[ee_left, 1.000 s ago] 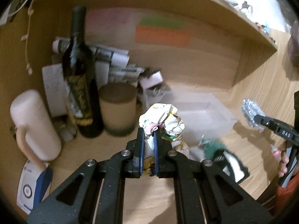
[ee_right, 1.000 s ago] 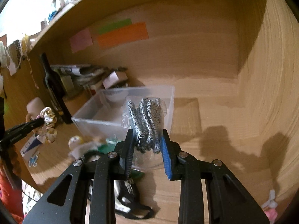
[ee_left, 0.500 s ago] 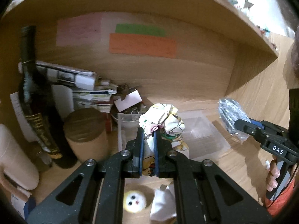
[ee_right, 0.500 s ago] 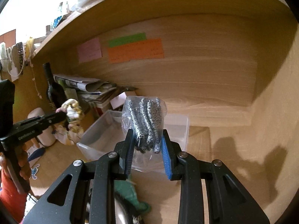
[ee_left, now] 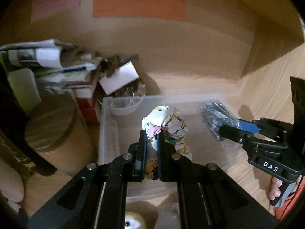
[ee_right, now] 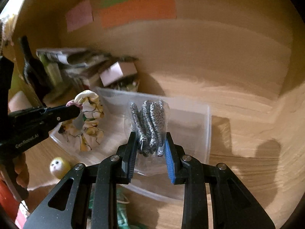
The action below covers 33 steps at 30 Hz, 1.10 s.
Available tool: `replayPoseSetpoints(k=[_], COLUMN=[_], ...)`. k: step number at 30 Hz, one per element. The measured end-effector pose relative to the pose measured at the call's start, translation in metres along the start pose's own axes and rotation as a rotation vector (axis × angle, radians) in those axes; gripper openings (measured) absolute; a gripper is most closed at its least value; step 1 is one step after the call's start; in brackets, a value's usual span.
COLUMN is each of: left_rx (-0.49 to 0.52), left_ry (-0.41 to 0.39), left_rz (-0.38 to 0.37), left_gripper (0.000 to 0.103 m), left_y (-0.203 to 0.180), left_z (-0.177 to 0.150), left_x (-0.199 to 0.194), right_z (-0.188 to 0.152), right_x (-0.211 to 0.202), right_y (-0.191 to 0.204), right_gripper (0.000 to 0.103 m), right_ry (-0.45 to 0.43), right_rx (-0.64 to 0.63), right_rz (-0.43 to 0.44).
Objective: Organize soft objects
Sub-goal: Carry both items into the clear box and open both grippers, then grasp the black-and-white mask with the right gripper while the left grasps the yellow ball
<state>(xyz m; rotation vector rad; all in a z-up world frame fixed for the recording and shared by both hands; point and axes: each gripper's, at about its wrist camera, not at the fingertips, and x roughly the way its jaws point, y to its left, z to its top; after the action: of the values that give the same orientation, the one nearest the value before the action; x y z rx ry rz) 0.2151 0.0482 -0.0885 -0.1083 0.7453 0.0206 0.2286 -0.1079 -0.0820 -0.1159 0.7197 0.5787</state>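
Note:
My left gripper (ee_left: 152, 133) is shut on a cream floral fabric scrunchie (ee_left: 165, 120) and holds it over the left part of a clear plastic bin (ee_left: 106, 114). It shows in the right wrist view (ee_right: 89, 114) too. My right gripper (ee_right: 150, 139) is shut on a clear bag of black-and-white speckled hair ties (ee_right: 150, 120), held over the bin (ee_right: 207, 126). That bag also shows at the right of the left wrist view (ee_left: 219, 118). The bin looks empty below them.
A stack of papers and boxes (ee_left: 63, 64), a brown cylinder (ee_left: 55, 133) and a dark bottle (ee_right: 32, 66) crowd the back left. A small yellow-white plush ball (ee_right: 59, 167) and green fabric (ee_right: 122, 210) lie in front of the bin. Coloured notes (ee_right: 137, 9) hang on the back wall.
Both grippers have moved forward and in over the clear bin, each still holding its item. The bin now sits directly under the scrunchie and the bag.

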Motion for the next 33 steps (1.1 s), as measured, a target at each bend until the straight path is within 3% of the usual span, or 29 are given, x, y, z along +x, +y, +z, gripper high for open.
replayPoseSetpoints(k=[11, 18, 22, 27, 31, 33], left_rx=[0.049, 0.034, 0.031, 0.025, 0.022, 0.026], left_ry=[0.115, 0.121, 0.085, 0.031, -0.023, -0.047], left_rz=[0.02, 0.005, -0.003, -0.016, -0.02, -0.012], left_gripper=[0.01, 0.032, 0.044, 0.051, 0.062, 0.063], left_y=[-0.008, -0.006, -0.007, -0.004, -0.001, 0.0], left_z=[-0.006, -0.005, -0.002, 0.0, -0.001, -0.002], left_x=[0.037, 0.036, 0.02, -0.007, -0.033, -0.046], right_z=[0.0, 0.001, 0.003, 0.007, 0.009, 0.009], right_x=[0.041, 0.043, 0.035, 0.012, -0.012, -0.026], right_y=[0.002, 0.001, 0.005, 0.013, 0.017, 0.02], right_gripper=[0.026, 0.03, 0.054, 0.059, 0.067, 0.067], right_ry=[0.139, 0.154, 0.12, 0.058, -0.003, -0.035], right_rx=[-0.046, -0.046, -0.061, -0.077, -0.082, -0.087], right_rz=[-0.053, -0.061, -0.075, -0.081, -0.078, -0.076])
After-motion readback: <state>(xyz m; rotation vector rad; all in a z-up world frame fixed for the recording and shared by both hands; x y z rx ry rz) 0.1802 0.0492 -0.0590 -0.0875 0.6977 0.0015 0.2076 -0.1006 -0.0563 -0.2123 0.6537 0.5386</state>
